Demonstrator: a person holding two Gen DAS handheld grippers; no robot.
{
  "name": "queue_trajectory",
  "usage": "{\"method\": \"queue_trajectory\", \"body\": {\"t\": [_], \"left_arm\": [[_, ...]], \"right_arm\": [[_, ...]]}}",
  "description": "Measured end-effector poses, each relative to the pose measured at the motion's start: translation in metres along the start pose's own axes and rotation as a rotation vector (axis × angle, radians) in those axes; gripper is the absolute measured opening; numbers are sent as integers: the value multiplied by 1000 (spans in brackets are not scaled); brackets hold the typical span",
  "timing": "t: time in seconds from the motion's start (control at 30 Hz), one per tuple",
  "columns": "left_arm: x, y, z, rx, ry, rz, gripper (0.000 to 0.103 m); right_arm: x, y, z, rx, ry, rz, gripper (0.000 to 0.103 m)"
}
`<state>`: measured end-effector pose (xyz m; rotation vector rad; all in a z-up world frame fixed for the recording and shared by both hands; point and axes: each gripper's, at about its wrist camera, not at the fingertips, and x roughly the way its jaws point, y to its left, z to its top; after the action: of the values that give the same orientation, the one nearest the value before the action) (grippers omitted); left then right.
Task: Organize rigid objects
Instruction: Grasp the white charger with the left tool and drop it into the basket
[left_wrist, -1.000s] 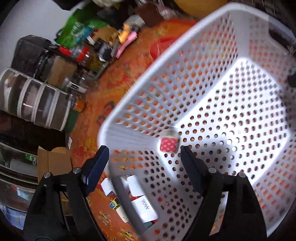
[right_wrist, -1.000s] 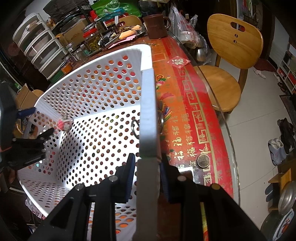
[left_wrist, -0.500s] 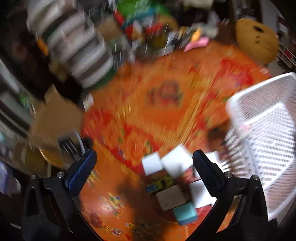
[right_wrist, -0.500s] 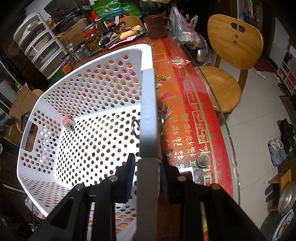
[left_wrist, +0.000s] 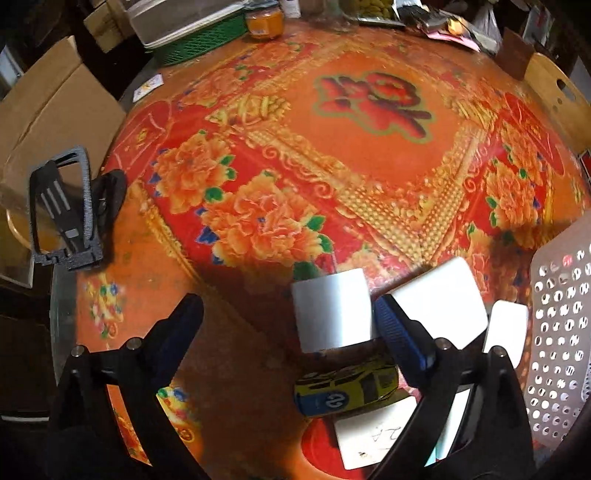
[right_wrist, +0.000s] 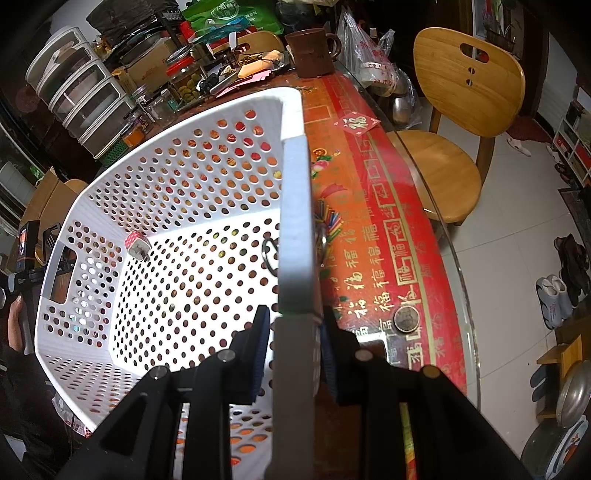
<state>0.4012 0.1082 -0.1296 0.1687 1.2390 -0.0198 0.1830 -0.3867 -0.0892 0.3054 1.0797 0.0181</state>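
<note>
While right gripper (right_wrist: 293, 325) clamps basket (right_wrist: 293, 206), tablecloth (right_wrist: 373, 266) repeats 福

White perforated basket (right_wrist: 155, 206); red-orange floral tablecloth (left_wrist: 332, 155); yellow-and-blue toy car (left_wrist: 345, 391); white boxes (left_wrist: 332, 310).

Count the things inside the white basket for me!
1: a small red-and-white charger plug lies in the white basket, in the corner near its handle slot. Its near wall may hide more.
</note>
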Motion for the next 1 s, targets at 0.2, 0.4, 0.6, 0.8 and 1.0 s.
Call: {"method": "queue_trajectory", "body": {"t": [0.2, 0.4, 0.6, 0.8, 1.0], "left_arm": [[7, -2, 2, -21, 1, -24, 76], [1, -21, 6, 50, -2, 5, 42], [-15, -37, 12, 161, -60, 165, 42], [-92, -55, 12, 217, -208, 234, 42], [-197, -122, 8, 371, -381, 276, 42]], "right_arm": [[1, 0, 0, -2, 1, 1, 26], [1, 0, 0, -3, 2, 0, 27], [2, 0, 0, -6, 3, 3, 27], [2, 0, 0, -9, 5, 2, 27], [2, 1, 0, -17, 7, -3, 27]]}}
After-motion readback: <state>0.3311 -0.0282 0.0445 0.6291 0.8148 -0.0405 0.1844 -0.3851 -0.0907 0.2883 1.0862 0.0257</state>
